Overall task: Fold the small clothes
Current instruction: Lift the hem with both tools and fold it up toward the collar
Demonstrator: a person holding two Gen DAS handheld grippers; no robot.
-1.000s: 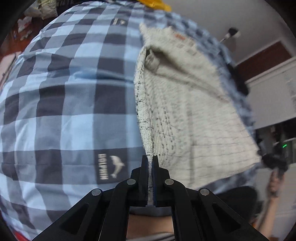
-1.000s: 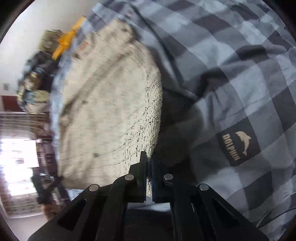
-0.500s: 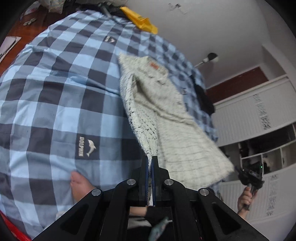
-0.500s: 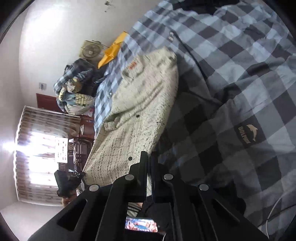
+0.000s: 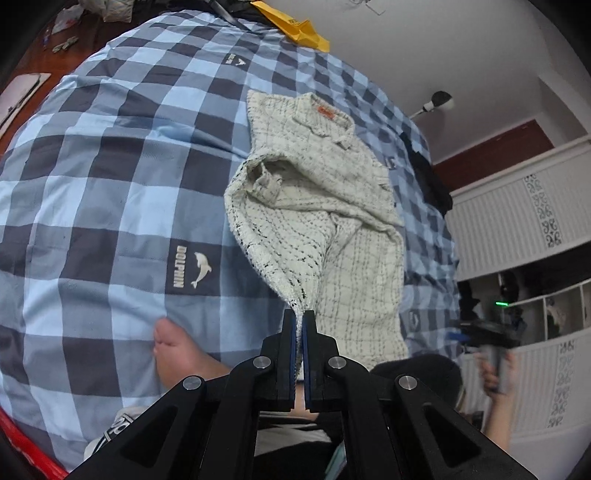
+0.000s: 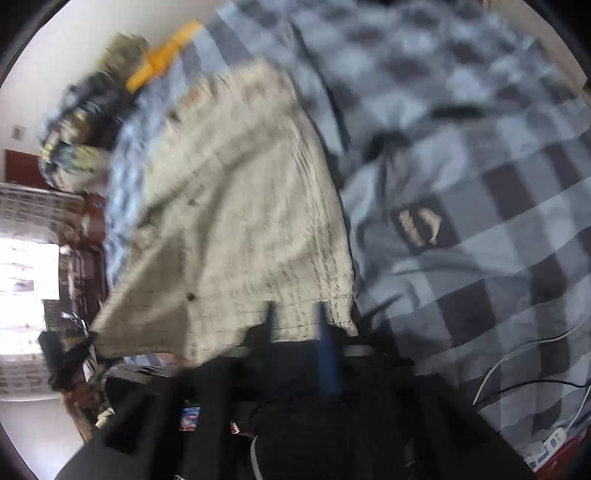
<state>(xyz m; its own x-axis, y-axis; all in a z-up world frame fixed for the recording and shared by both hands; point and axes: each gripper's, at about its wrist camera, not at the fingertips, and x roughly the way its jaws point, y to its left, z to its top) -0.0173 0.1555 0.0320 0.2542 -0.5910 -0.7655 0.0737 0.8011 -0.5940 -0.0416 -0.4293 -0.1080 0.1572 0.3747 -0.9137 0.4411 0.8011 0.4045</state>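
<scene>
A small cream knitted shirt [image 5: 325, 192] with dark flecks, a collar and an orange label lies on a blue checked bedspread [image 5: 110, 184]. My left gripper [image 5: 300, 321] is shut on the shirt's near hem corner and holds it lifted, so the cloth is bunched and pulled toward me. In the blurred right wrist view the shirt [image 6: 236, 206] lies spread out, and my right gripper [image 6: 295, 317] stands open with its fingers apart over the near hem. The right gripper also shows far right in the left wrist view [image 5: 495, 332].
A bare foot [image 5: 173, 350] rests on the bedspread left of my left gripper. A yellow object [image 5: 299, 26] lies at the bed's far end. A pile of clothes [image 6: 77, 122] sits beyond the bed. White cables [image 6: 524, 362] lie at the right.
My right gripper has opened and let go of the shirt's hem corner. The shirt has dropped and bunched on that side. My left gripper keeps its hold on the other corner.
</scene>
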